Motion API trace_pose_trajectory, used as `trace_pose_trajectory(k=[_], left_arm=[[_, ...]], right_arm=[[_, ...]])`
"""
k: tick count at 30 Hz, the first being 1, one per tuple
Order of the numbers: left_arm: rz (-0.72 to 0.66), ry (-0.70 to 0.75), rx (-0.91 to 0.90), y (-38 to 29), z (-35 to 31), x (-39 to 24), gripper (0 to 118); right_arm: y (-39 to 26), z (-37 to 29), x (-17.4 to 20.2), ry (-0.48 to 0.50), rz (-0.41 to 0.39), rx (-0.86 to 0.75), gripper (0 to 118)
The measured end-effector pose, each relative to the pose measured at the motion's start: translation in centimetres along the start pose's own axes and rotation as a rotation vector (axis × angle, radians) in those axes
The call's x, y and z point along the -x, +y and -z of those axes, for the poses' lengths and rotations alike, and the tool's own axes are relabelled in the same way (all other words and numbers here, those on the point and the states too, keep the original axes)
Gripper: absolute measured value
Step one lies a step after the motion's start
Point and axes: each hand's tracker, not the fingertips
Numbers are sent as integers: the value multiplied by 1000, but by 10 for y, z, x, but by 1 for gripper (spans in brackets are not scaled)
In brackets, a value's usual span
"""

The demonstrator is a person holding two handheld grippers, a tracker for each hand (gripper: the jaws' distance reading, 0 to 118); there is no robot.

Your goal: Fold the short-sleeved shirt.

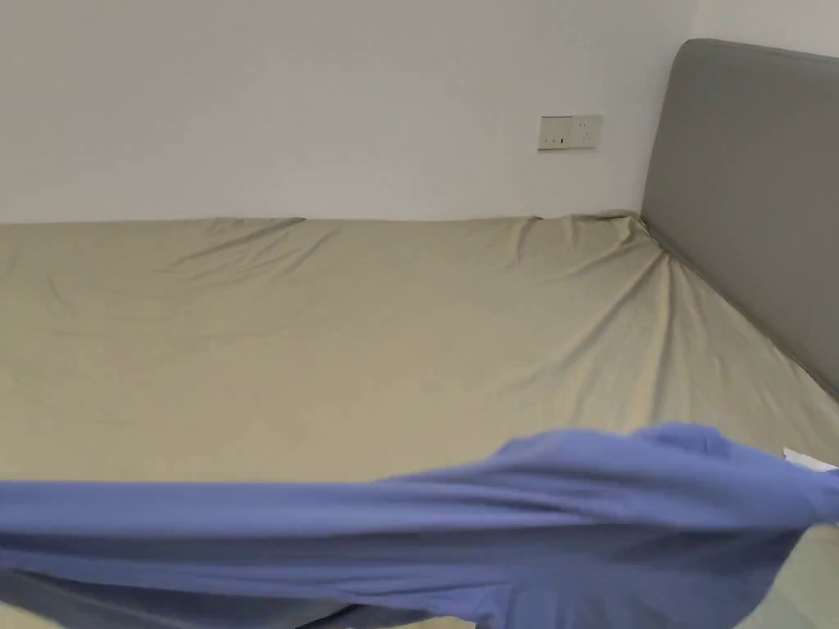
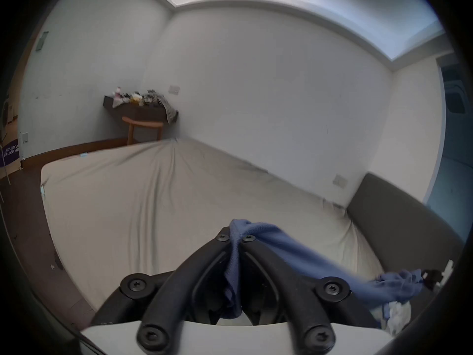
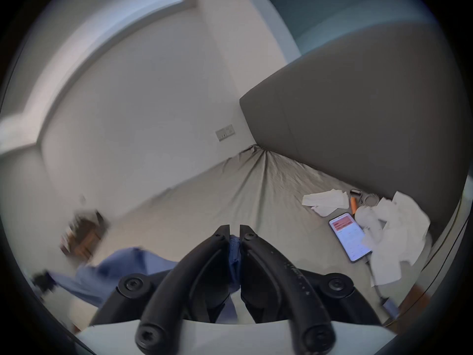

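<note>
A blue short-sleeved shirt (image 1: 459,524) hangs stretched across the bottom of the head view, above a beige bed sheet (image 1: 369,344). In the left gripper view my left gripper (image 2: 235,233) is shut on one end of the shirt (image 2: 302,255), which runs off to the lower right toward the other gripper (image 2: 432,277). In the right gripper view my right gripper (image 3: 234,230) is shut on a fold of the shirt (image 3: 234,253); the rest of the cloth (image 3: 122,265) trails to the lower left, blurred.
A grey headboard (image 1: 754,205) stands at the right end of the bed. Beside it on the sheet lie a phone (image 3: 349,236) with a lit screen, white papers (image 3: 325,201) and a white cloth (image 3: 394,235). A cluttered shelf (image 2: 140,104) and wooden chair (image 2: 143,127) stand beyond the bed's far end.
</note>
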Motion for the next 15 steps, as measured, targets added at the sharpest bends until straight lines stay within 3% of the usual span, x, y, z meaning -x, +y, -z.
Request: trace_pose_trajectory(k=[3, 4, 6, 15], left_arm=[[2, -14, -51, 19, 2, -13, 1], [53, -18, -77, 23, 5, -23, 1], [143, -5, -84, 27, 22, -43, 1], [122, -73, -32, 32, 157, -75, 1]], right_arm=[[17, -4, 11, 41, 36, -16, 6], [22, 0, 17, 45, 21, -31, 6], [28, 15, 36, 22, -104, -62, 6], [55, 146, 69, 3, -180, -120, 6]])
